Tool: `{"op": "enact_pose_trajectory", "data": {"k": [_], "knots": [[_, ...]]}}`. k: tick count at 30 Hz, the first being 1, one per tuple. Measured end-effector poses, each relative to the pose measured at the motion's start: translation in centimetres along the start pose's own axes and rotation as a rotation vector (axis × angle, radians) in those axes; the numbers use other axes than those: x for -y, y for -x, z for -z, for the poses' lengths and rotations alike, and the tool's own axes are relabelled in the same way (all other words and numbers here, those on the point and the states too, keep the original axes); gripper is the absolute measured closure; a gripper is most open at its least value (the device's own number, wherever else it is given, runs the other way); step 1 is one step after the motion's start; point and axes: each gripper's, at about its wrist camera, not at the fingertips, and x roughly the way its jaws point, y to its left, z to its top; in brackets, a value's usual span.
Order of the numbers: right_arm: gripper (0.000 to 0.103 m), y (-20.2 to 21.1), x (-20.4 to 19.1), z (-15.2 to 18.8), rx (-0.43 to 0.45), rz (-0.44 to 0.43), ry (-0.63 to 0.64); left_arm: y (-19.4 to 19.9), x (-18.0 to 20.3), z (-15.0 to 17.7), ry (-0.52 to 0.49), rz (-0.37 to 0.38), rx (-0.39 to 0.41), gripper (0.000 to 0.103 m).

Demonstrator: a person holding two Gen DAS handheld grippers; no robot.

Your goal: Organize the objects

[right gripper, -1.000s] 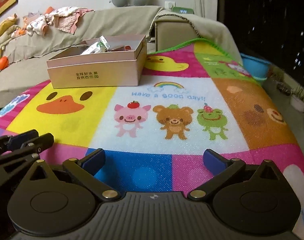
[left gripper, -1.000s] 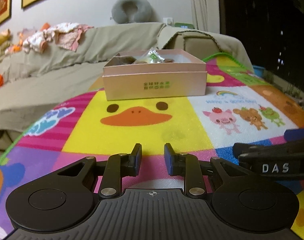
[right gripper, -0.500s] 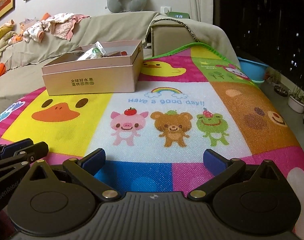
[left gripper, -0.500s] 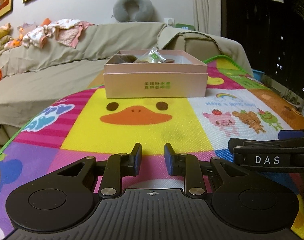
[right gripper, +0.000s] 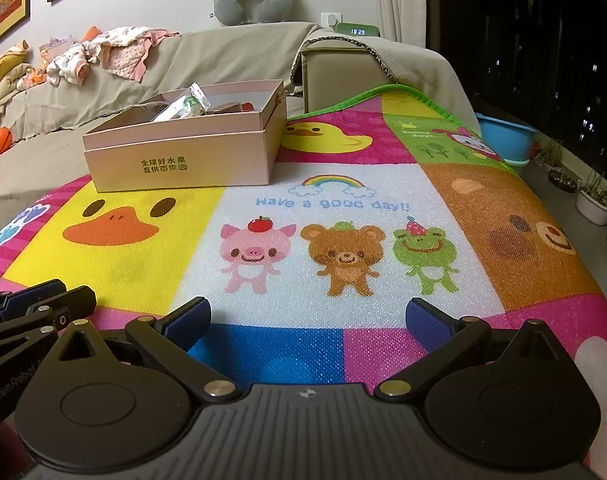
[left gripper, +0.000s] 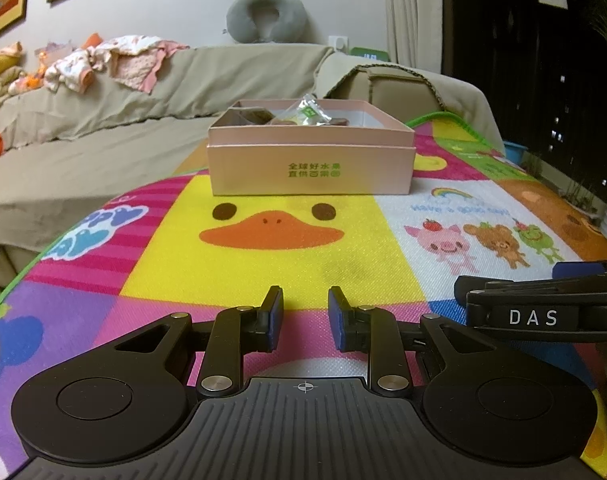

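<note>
- The pink cardboard box (left gripper: 310, 160) sits at the far end of the bright cartoon play mat (right gripper: 343, 200), with a clear crinkly packet (right gripper: 185, 104) sticking up inside.
- The left claw (left gripper: 306, 318) is narrow and empty; the right claw (right gripper: 307, 318) is wide and empty.
- The two claws hang close and could bump.
- A clumsy reach might push the light box, or maybe crush the packet.

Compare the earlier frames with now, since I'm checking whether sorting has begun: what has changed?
Nothing taken or released. Both views shift slightly, with nothing on the mat moved. The pink box stays on the mat, the left gripper narrowly open, the right gripper wide open, both empty.
</note>
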Motion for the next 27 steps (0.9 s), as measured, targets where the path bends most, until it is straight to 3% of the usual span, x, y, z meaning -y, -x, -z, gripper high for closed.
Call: {"op": "enact_pose_trajectory", "data": {"k": [14, 27], "knots": [[0.0, 0.01, 0.42, -0.05, 0.0, -0.008, 0.002, 0.01, 0.3, -0.04, -0.05, -0.03, 0.0, 0.076], [0.0, -0.03, 0.5, -0.04, -0.001, -0.007, 0.006, 0.02, -0.34, -0.03, -0.02, -0.006, -0.003, 0.076]]}}
